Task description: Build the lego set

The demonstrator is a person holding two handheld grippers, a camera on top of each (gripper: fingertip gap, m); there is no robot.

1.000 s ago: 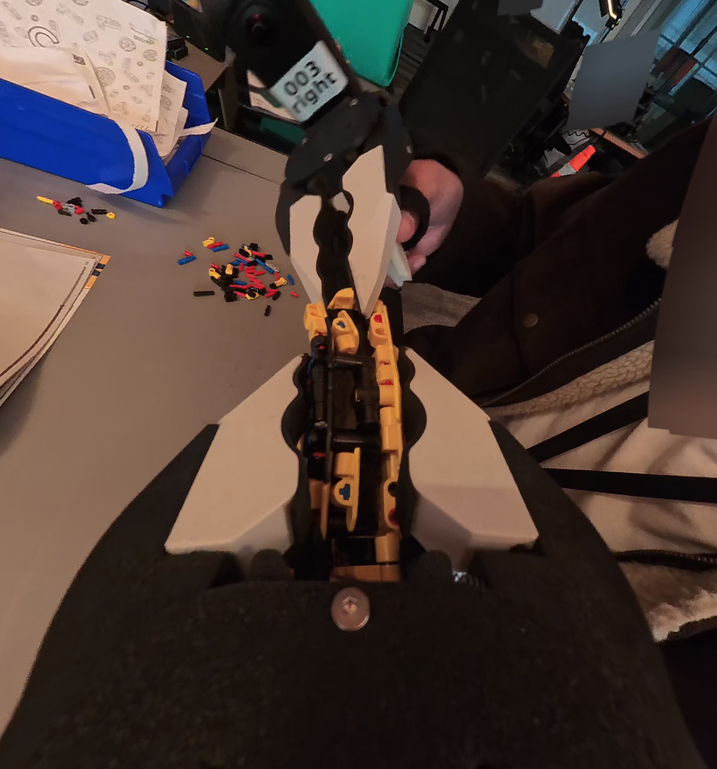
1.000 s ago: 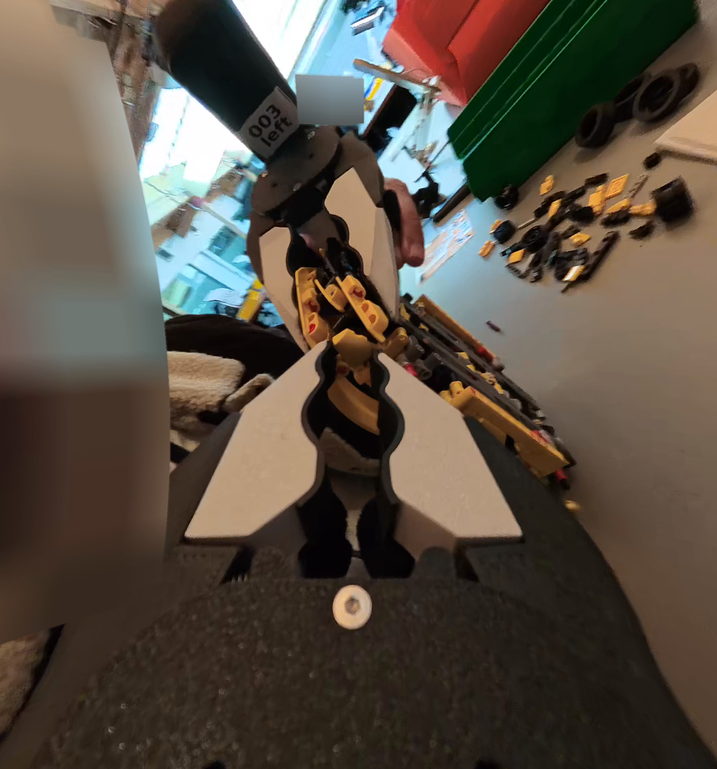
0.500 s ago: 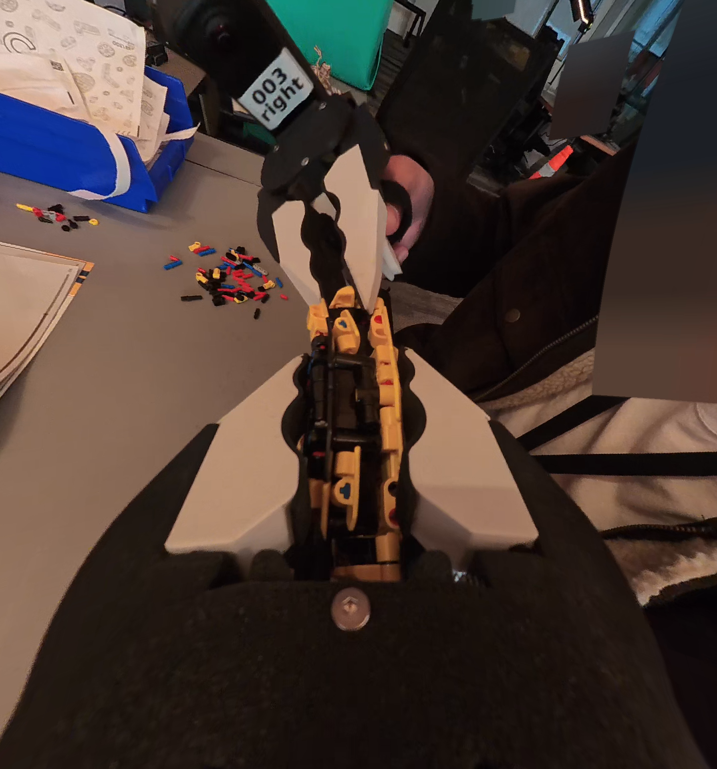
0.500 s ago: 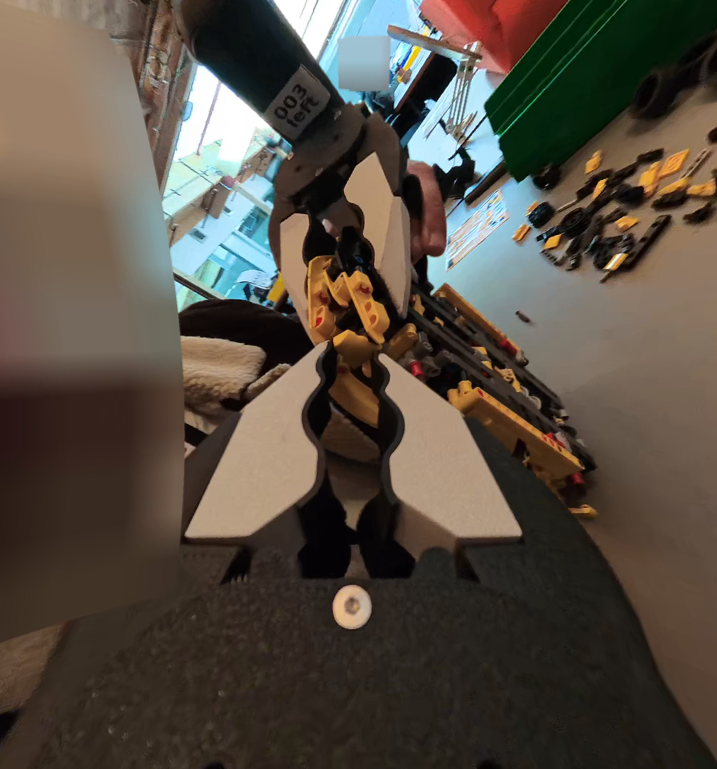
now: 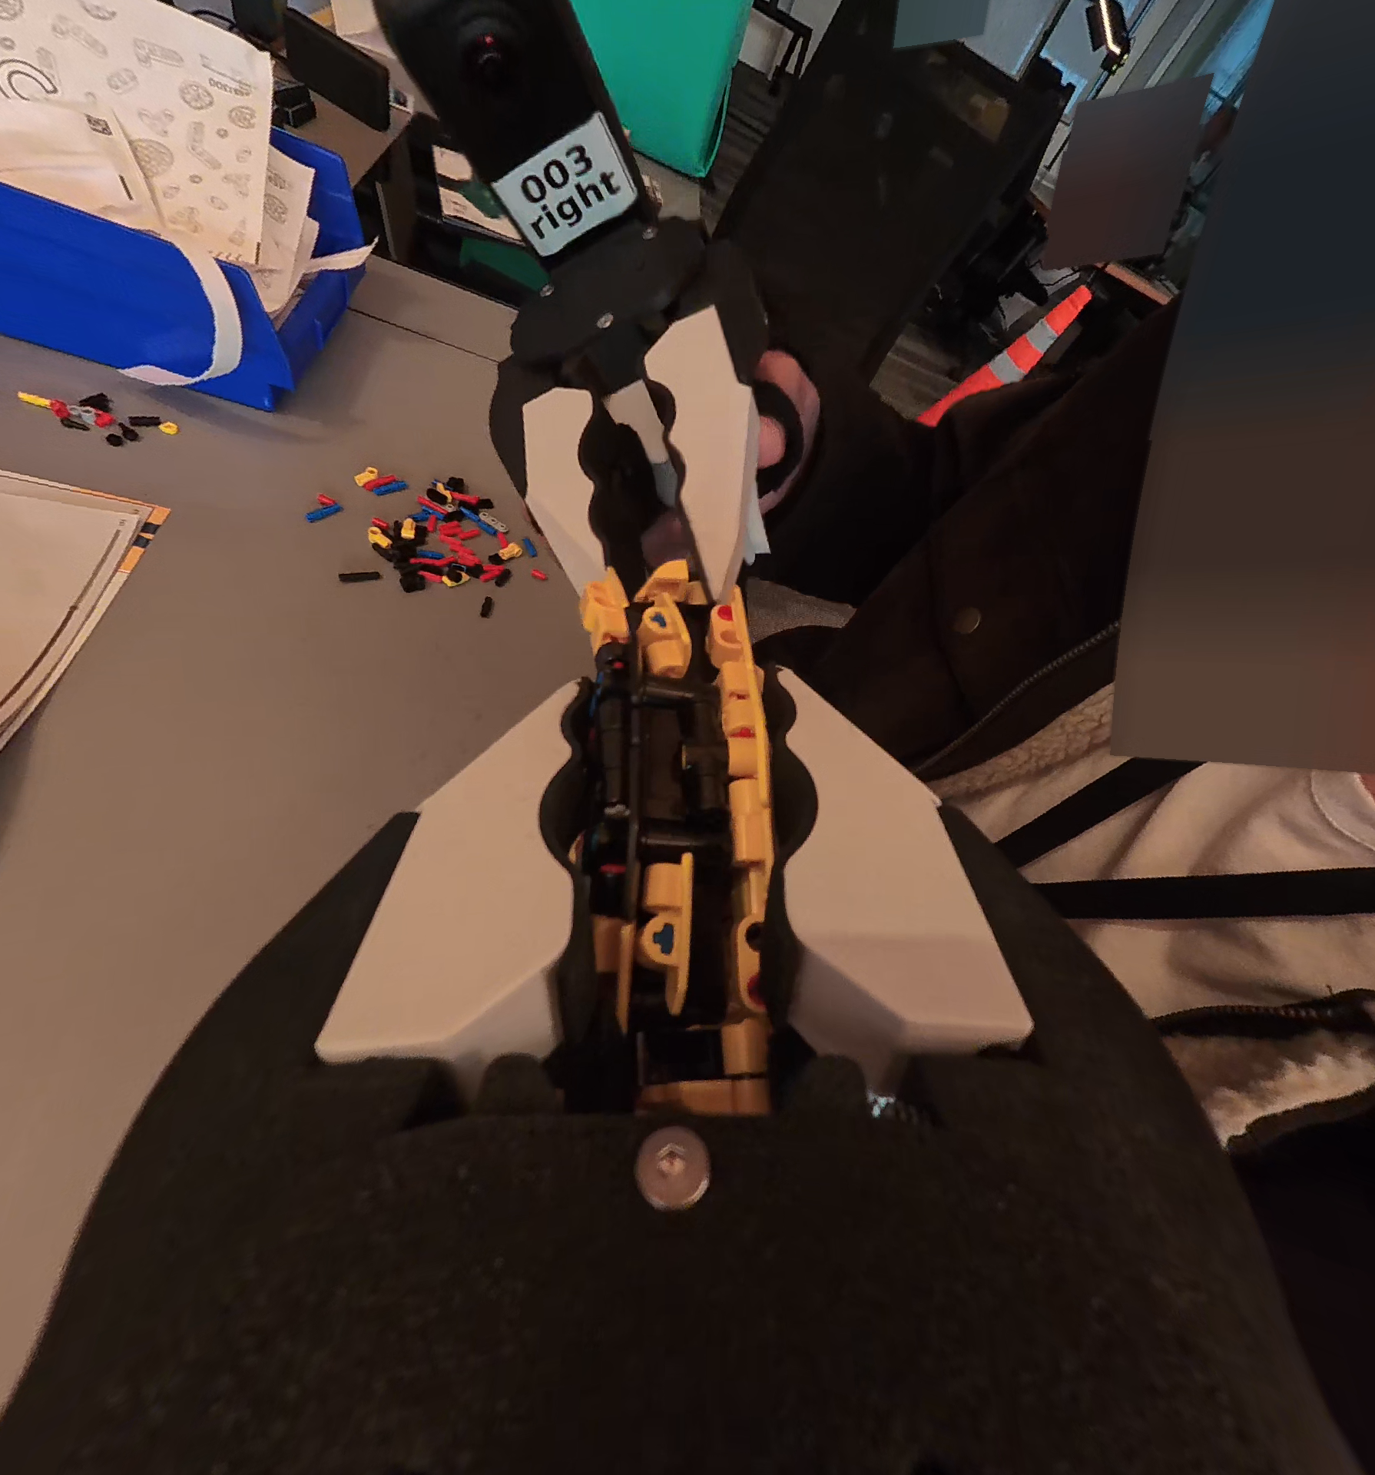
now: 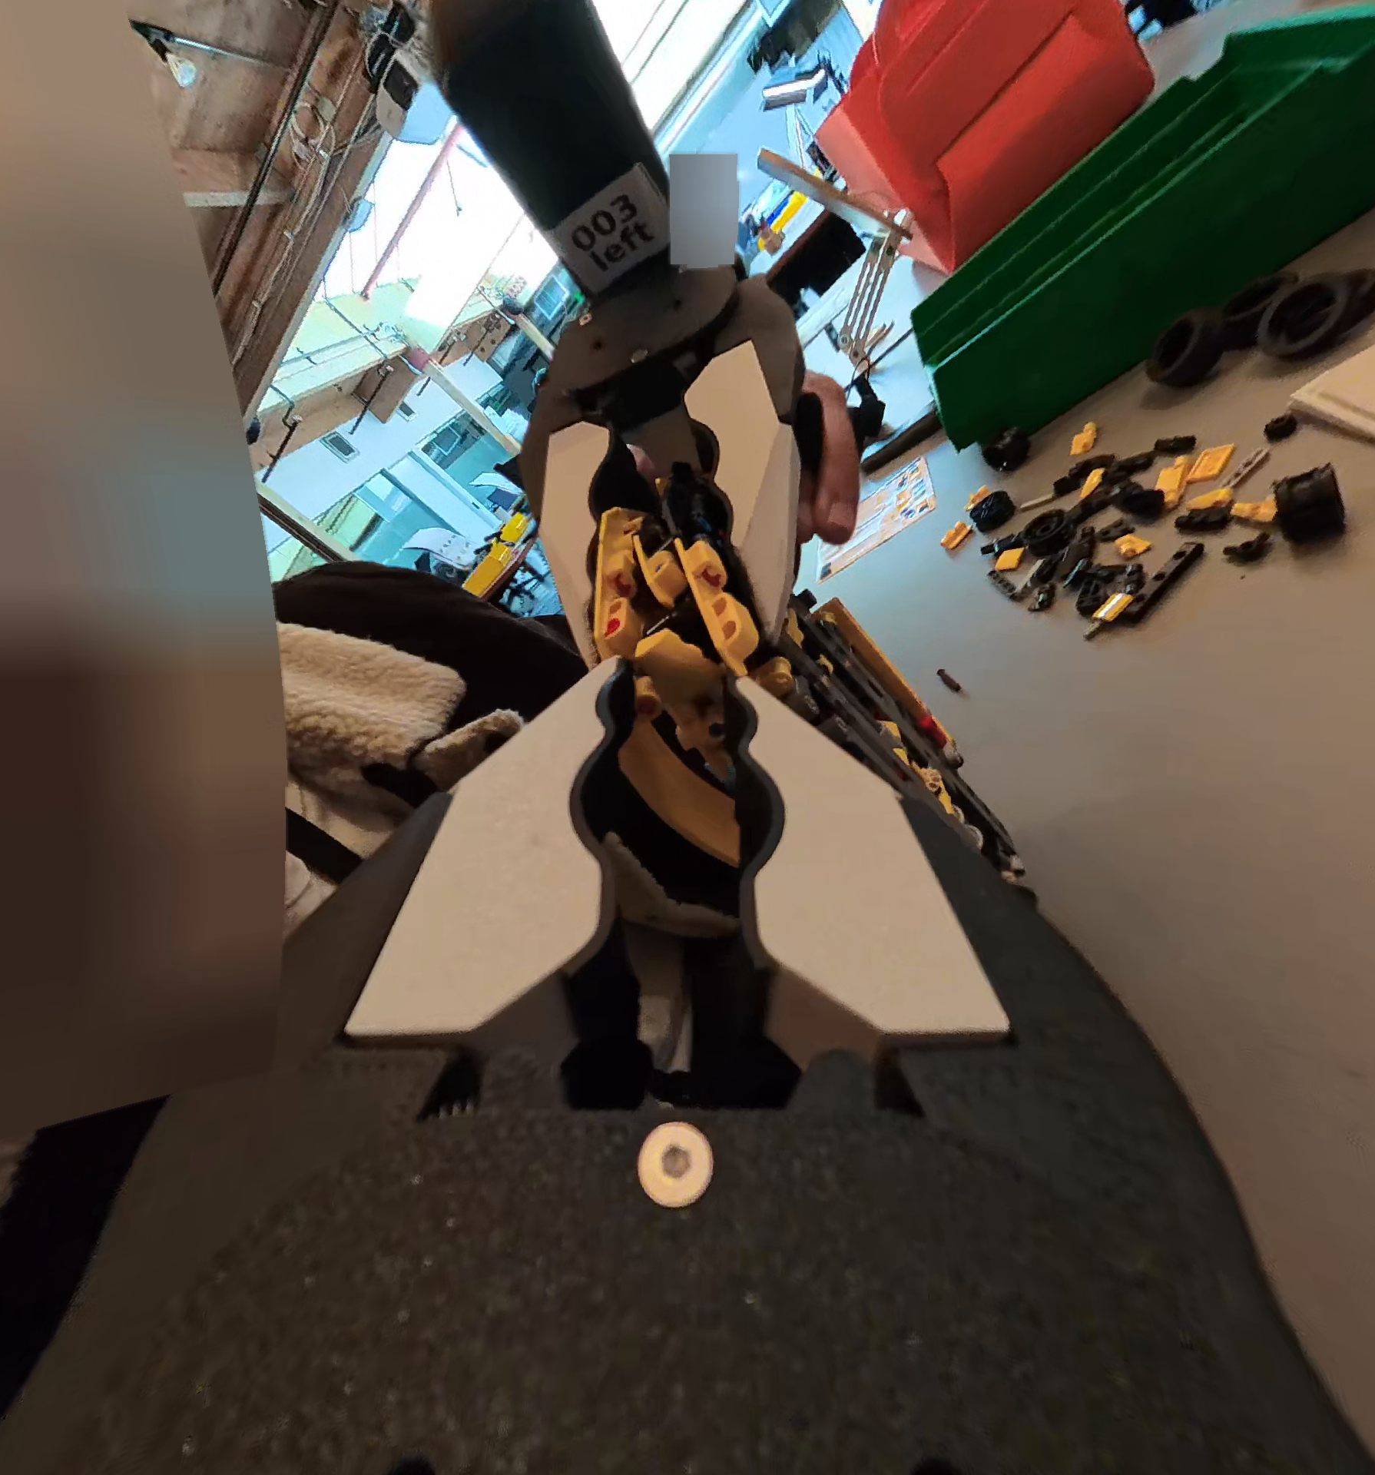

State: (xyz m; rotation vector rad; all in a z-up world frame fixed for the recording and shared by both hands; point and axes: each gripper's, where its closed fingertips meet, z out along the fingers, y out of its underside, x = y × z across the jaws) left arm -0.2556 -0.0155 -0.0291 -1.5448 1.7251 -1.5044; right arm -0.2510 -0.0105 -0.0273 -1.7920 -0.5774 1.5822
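We see the lego module [image 5: 672, 806], yellow and black, held in the air above the table [image 5: 213, 718] edge, between both grippers. Left gripper [image 5: 672, 678] is pinching the module along its length, fingers [image 5: 469, 894] pressed on both sides. Right gripper [image 6: 672, 682] meets it head-on from the far end, tips clamped on the module's yellow end piece [image 6: 668, 662]; a curved yellow part sits further back between its fingers.

In the left wrist view, loose pins [image 5: 437, 535] in red, blue, black and yellow lie far left on the table, a smaller bunch [image 5: 98, 411] further left, near a blue bin [image 5: 110, 287] stuffed with paper. A manual [image 5: 22, 591] is at the left edge.

In the right wrist view, a long yellow-black chassis [image 6: 892, 718] lies on the table just right of the grippers. Black and yellow parts [image 6: 1131, 527] are scattered far right, tyres [image 6: 1267, 319] beyond, beside a green bin [image 6: 1147, 239] and a red bin [image 6: 987, 120].
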